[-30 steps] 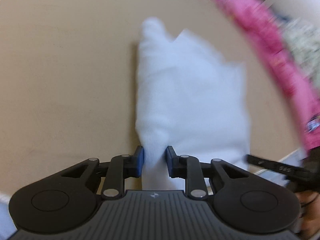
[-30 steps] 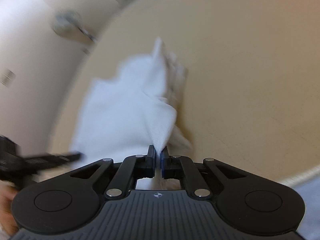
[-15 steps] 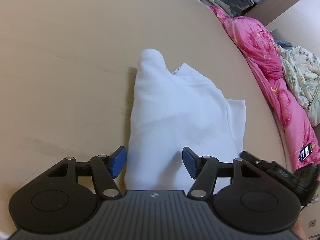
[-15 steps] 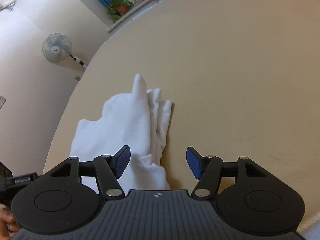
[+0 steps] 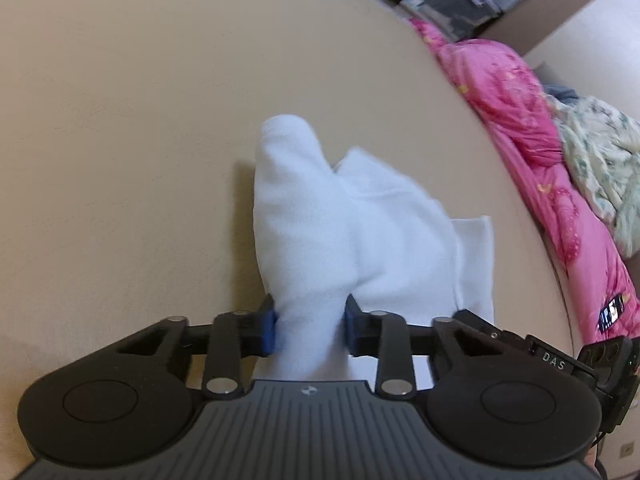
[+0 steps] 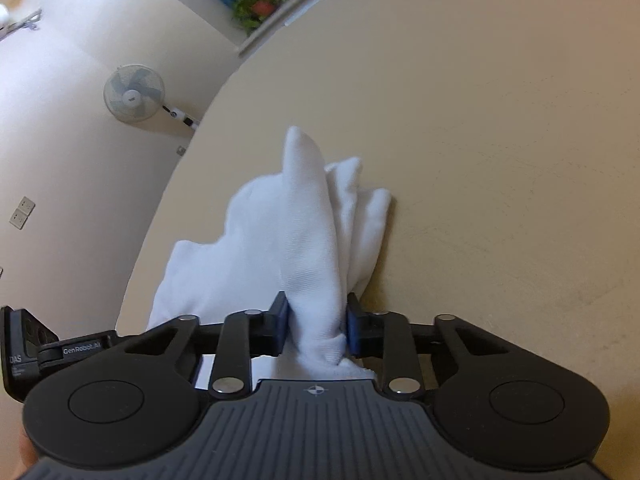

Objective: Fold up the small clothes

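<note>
Left wrist view: the left gripper [image 5: 309, 328] sits at the bottom centre of the frame, its blue-padded jaws closing on a bunched ridge of the white knitted cotton garment [image 5: 344, 240], which fills the gap between them and touches both pads. The garment lies crumpled on the plain beige desk [image 5: 120, 140], spreading from the frame's centre toward the lower right, with one rounded fold rising toward the upper middle. At the lower right edge the black body of the right gripper [image 5: 560, 360] shows, just beside the cloth. Along the right edge runs a pink patterned quilt [image 5: 520, 120] with a pale floral blanket [image 5: 600, 160] heaped beside it. At the upper right stand blurred shelves of stacked things; their contents cannot be told.

In the right wrist view, the right gripper [image 6: 316, 326] is also closing, with a tall upright pleat of the same garment [image 6: 308, 232] between its pads and touching both. The left gripper's black body [image 6: 52, 352] shows at the lower left. In the upper left are a white wall fan [image 6: 134, 92] and a green potted plant [image 6: 260, 4].
</note>
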Action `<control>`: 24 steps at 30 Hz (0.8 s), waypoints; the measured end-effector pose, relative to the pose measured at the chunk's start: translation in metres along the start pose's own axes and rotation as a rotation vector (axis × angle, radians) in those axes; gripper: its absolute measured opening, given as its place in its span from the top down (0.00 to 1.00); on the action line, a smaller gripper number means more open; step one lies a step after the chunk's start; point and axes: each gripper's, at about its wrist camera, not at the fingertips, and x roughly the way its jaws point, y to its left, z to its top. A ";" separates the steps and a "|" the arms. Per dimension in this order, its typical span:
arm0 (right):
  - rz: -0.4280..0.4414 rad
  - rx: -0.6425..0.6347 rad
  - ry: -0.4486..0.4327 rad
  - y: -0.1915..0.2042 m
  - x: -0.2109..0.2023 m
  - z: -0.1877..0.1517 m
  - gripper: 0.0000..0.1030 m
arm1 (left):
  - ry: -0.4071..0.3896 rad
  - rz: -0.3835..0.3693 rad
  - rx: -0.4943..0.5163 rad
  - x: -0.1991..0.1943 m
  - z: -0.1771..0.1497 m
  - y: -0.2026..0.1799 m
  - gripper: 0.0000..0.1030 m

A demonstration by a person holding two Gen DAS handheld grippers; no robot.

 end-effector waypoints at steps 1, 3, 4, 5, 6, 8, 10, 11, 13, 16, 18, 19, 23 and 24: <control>0.006 -0.014 -0.018 0.004 -0.002 0.000 0.76 | -0.028 -0.003 0.027 -0.006 0.002 -0.008 0.68; 0.044 -0.021 -0.069 0.013 -0.011 0.004 0.77 | -0.102 -0.016 0.082 -0.020 0.008 -0.022 0.68; 0.067 -0.028 -0.104 0.017 -0.019 0.008 0.77 | -0.137 -0.031 0.097 -0.026 0.012 -0.027 0.68; 0.085 -0.048 -0.145 0.024 -0.025 0.013 0.77 | -0.179 -0.053 0.110 -0.032 0.017 -0.033 0.68; 0.098 -0.072 -0.178 0.030 -0.033 0.018 0.77 | -0.215 -0.075 0.116 -0.037 0.021 -0.036 0.68; 0.121 -0.131 -0.249 0.042 -0.048 0.029 0.77 | -0.285 -0.131 0.121 -0.044 0.029 -0.044 0.68; 0.134 -0.213 -0.322 0.054 -0.061 0.040 0.76 | -0.339 -0.173 0.124 -0.045 0.036 -0.049 0.64; 0.139 -0.248 -0.351 0.058 -0.063 0.045 0.76 | -0.352 -0.182 0.123 -0.041 0.037 -0.050 0.56; 0.132 -0.265 -0.365 0.056 -0.065 0.057 0.64 | -0.337 -0.128 0.115 -0.024 0.041 -0.045 0.43; -0.115 -0.177 -0.259 0.029 -0.041 0.070 0.41 | -0.262 -0.027 0.048 -0.001 0.042 -0.030 0.43; -0.246 -0.057 -0.228 0.003 -0.035 0.068 0.46 | -0.211 -0.019 0.043 0.003 0.040 -0.027 0.43; -0.234 0.023 -0.220 -0.009 -0.037 0.067 0.46 | -0.194 -0.008 0.063 0.006 0.038 -0.030 0.43; -0.143 0.015 -0.194 -0.005 -0.037 0.061 0.46 | -0.106 0.015 0.076 0.023 0.029 -0.036 0.43; -0.138 -0.019 -0.173 -0.001 -0.035 0.059 0.46 | -0.078 0.034 0.073 0.030 0.026 -0.035 0.43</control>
